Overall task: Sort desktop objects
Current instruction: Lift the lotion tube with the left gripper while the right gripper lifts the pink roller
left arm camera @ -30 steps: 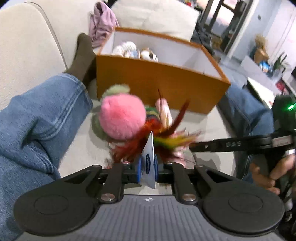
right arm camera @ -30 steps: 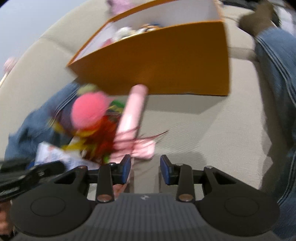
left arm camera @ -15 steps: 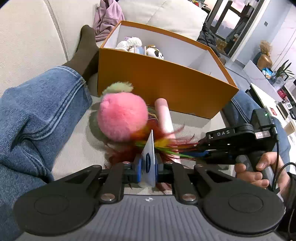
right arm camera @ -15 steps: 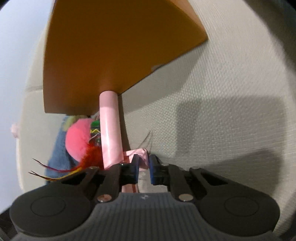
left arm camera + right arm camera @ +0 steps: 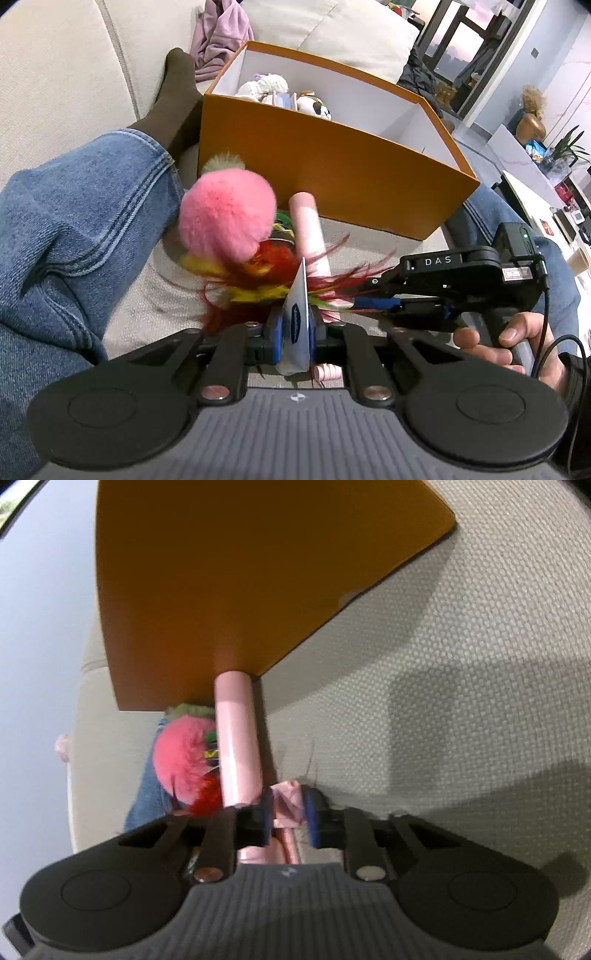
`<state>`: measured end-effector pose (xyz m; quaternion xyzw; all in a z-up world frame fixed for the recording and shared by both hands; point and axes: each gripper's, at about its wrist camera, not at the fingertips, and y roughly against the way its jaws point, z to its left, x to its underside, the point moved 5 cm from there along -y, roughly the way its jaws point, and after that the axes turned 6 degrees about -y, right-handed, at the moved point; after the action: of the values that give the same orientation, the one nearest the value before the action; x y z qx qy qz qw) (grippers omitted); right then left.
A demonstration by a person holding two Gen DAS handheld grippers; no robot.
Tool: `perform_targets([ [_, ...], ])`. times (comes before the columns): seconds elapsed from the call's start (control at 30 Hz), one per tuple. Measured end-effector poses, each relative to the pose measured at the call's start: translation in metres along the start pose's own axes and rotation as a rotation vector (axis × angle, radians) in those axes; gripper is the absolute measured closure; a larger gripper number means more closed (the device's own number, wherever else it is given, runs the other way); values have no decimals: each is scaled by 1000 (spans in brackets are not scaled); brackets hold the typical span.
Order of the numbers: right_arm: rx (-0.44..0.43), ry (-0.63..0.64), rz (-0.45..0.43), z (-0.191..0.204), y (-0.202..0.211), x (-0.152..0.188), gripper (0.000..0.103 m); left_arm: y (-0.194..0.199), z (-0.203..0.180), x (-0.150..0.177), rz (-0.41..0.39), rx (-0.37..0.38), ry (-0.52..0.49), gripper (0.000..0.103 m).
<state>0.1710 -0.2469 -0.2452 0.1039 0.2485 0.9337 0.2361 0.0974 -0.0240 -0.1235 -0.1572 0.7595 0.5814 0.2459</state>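
Two views are given. From the left wrist, the left gripper (image 5: 295,332) is seen closed on a white card with a blue oval label (image 5: 297,317), which stands on edge between the blue pads. Just beyond it a feather toy (image 5: 258,280) with a pink pom-pom (image 5: 227,214) and a pale pink handle (image 5: 308,236) lies on the beige sofa cushion (image 5: 155,295), close before the orange box (image 5: 332,177), in which plush toys (image 5: 266,86) are seen. The right gripper (image 5: 373,304) is reaching in from the right, held by a hand (image 5: 502,343).

From the right wrist, the right gripper (image 5: 288,819) is seen narrowly parted around a crumpled pink piece (image 5: 286,801); whether it is actually pinched cannot be told. The pink handle (image 5: 236,738) runs up to the orange box (image 5: 240,572), the pom-pom (image 5: 183,757) beside it.
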Motion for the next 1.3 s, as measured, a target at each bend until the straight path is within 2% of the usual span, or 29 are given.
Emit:
perform_targets([
  [0.13, 8, 66, -12, 11, 10, 4, 93, 5, 1, 0, 1, -5, 5, 89],
  [0.2, -3, 136, -32, 26, 23, 10, 97, 10, 1, 0, -5, -12, -3, 89],
  [0.23, 22, 180, -53, 34, 30, 12, 96, 13, 1, 0, -10, -12, -6, 89],
  [0.43, 343, 579, -172, 78, 73, 30, 96, 29, -3, -5, -51, 8, -20, 89],
  [0.53, 542, 776, -214, 84, 85, 32, 96, 35, -7, -6, -66, 27, -25, 89],
  [0.6, 634, 868, -223, 79, 88, 39, 95, 38, -10, -8, -75, 40, -29, 89],
  [0.67, 643, 876, -205, 72, 81, 29, 93, 40, -12, -9, -81, 45, -34, 89],
  [0.77, 656, 874, -189, 66, 80, 38, 86, 42, -14, -11, -86, 43, -43, 89],
  [0.97, 806, 1006, -234, 69, 67, 51, 85, 57, -22, -17, -124, 48, -91, 89],
  [1.03, 888, 1073, -231, 67, 63, 57, 79, 63, -27, -20, -144, 58, -111, 89],
  [1.07, 922, 1108, -239, 66, 61, 60, 72, 65, -30, -22, -152, 64, -120, 89],
  [1.3, 989, 1200, -290, 54, 52, 73, 74, 72, -44, -35, -189, 91, -170, 89],
])
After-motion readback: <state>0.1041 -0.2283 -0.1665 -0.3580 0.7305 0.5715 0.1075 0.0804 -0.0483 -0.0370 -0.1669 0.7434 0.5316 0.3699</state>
